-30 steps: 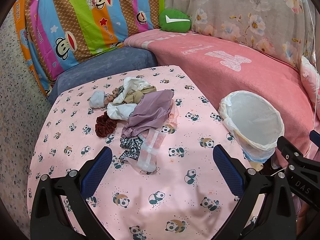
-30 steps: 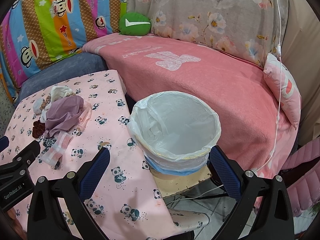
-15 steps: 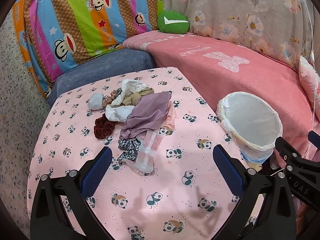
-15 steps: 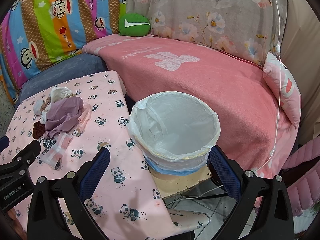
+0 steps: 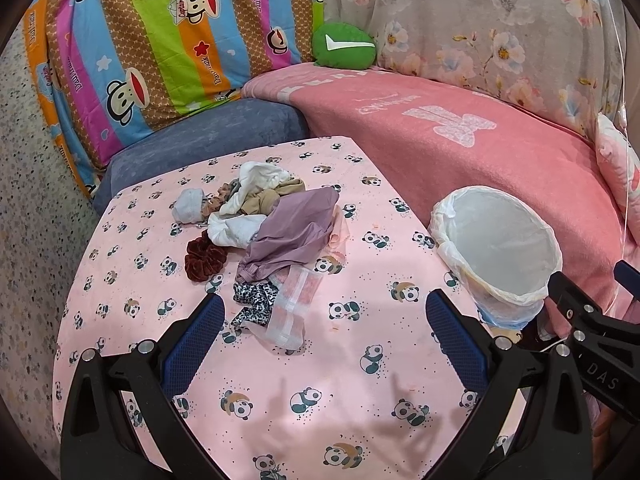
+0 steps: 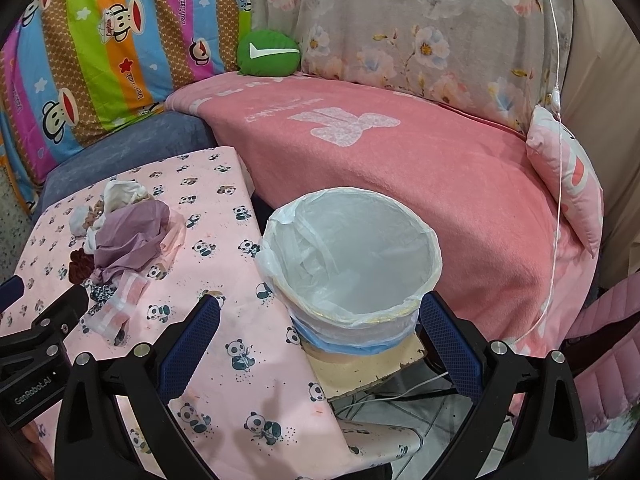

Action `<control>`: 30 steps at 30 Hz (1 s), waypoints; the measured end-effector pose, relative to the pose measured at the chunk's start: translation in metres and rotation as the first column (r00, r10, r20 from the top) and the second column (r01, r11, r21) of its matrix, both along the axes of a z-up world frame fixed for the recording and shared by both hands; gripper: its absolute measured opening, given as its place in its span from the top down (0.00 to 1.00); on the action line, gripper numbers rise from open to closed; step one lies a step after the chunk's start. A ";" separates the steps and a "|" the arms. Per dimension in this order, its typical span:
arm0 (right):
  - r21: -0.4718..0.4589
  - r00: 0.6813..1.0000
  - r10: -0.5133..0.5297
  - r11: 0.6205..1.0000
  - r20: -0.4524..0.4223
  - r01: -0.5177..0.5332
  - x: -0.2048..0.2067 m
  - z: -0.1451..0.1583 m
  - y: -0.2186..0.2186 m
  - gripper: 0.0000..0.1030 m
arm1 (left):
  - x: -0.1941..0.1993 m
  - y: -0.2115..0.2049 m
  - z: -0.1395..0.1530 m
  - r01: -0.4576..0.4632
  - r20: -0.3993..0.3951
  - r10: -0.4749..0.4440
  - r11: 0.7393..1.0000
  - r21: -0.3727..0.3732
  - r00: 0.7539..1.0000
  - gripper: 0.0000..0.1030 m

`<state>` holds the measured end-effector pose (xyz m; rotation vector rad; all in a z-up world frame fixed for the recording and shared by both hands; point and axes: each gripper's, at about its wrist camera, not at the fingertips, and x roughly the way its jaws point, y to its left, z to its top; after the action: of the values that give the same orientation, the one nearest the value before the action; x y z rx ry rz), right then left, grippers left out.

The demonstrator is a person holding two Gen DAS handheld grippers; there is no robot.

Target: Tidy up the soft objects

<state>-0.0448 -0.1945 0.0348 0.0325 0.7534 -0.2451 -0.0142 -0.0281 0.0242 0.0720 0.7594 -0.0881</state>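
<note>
The left gripper (image 5: 326, 328) is held above the table with its 2 blue-padded fingers (image 5: 196, 336) spread wide apart, and nothing is between them. The right gripper (image 6: 320, 332) is also wide open and holds nothing. Its fingers (image 6: 448, 340) point forward and a little down. The 2 grippers are side by side, near each other, not touching.

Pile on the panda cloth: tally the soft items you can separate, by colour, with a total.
White or cream pieces: 2
Light grey rolled piece: 1
Tan piece: 1
Mauve garment: 1
Dark red scrunchie: 1
Leopard-print piece: 1
Sheer pink-and-white piece: 1
Pale pink piece: 1
Total: 9 distinguishable; overlaps may hide more.
</note>
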 end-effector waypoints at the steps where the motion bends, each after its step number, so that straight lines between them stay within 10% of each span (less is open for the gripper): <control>1: 0.000 1.000 0.002 1.000 0.002 -0.002 0.000 0.001 0.000 0.05 | 0.001 0.000 0.000 0.001 -0.001 -0.001 1.000 -0.004 1.000 0.07; 30: 0.054 0.985 0.168 0.985 -0.044 -0.166 0.078 -0.037 0.094 0.05 | 0.064 0.126 -0.056 -0.224 -0.105 0.217 0.973 -0.051 0.970 0.07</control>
<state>0.0327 -0.1005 -0.0018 0.0103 0.8059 -0.0675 0.0493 0.0975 -0.0314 -0.0772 0.8585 0.0973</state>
